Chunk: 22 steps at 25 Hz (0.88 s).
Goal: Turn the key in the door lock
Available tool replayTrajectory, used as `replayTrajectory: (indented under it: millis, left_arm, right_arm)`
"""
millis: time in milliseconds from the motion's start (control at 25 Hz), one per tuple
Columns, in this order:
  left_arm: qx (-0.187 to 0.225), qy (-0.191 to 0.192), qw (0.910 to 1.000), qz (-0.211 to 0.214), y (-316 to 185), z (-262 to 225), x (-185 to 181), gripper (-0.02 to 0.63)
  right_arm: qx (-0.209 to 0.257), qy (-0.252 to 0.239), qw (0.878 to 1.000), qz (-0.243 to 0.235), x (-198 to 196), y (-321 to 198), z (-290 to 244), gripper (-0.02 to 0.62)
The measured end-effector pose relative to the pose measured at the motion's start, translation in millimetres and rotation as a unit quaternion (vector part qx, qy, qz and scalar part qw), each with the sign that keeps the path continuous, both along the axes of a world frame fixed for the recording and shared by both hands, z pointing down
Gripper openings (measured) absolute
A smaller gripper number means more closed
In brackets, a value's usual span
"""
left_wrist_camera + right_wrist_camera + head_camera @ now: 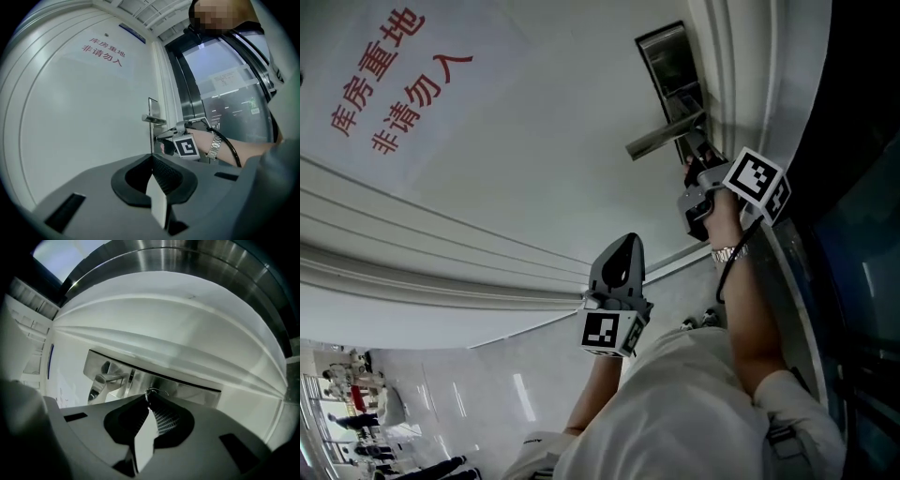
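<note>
The white door (516, 159) carries a steel lock plate (667, 56) with a lever handle (664, 134). My right gripper (691, 167) points at the plate just below the handle. In the right gripper view its jaws are closed on the key (151, 392), whose thin wire ring shows at the fingertips against the lock plate (192, 386), beside the handle (108, 378). My left gripper (626, 240) hangs back from the door, lower and to the left, shut with nothing between its fingers. The left gripper view shows the right gripper (164, 145) at the lock.
A red-lettered sign (389, 80) is on the door's upper part. A dark metal frame and glass panel (225, 89) border the door on the lock side. Raised mouldings (422, 253) run across the door. People stand far off in a hallway (356, 398).
</note>
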State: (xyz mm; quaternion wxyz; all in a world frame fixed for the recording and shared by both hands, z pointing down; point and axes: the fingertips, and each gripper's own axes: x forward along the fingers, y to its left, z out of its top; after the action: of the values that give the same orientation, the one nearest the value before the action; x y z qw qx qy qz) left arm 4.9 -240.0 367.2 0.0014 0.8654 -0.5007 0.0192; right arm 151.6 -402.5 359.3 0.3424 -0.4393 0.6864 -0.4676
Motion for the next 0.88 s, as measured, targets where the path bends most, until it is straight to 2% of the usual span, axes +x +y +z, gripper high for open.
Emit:
replayTrajectory:
  millis: [240,400,560,680,760,880]
  left_arm:
    - [-0.001,0.003,0.9996,-0.027,3.6,4.7,4.4,0.009]
    - [-0.002,0.011,0.9992,-0.039,8.6,7.4,9.5,0.009]
    - [-0.013,0.001,0.9988,-0.048,11.8,8.8,7.2,0.009]
    - [0.008,0.006,0.9987,-0.050,10.8,-2.4,6.9,0.009]
    - [0.014,0.012,0.9983,-0.055,8.3,-6.1,5.2,0.009]
    - [0.016,0.012,0.9983,-0.054,4.2,-9.7,6.9,0.009]
  right_arm:
    - [-0.025,-0.089,0.995,0.021,1.6,-1.3,-0.8,0.032]
    - [-0.039,-0.120,0.992,0.021,1.1,0.0,1.7,0.033]
    - [-0.059,-0.182,0.981,0.012,0.9,0.2,3.0,0.038]
    - [-0.068,-0.215,0.974,0.009,2.3,2.2,4.0,0.038]
    - [-0.069,-0.223,0.972,0.005,2.0,2.0,2.5,0.040]
    - [-0.065,-0.203,0.977,-0.007,-0.4,-0.4,1.8,0.041]
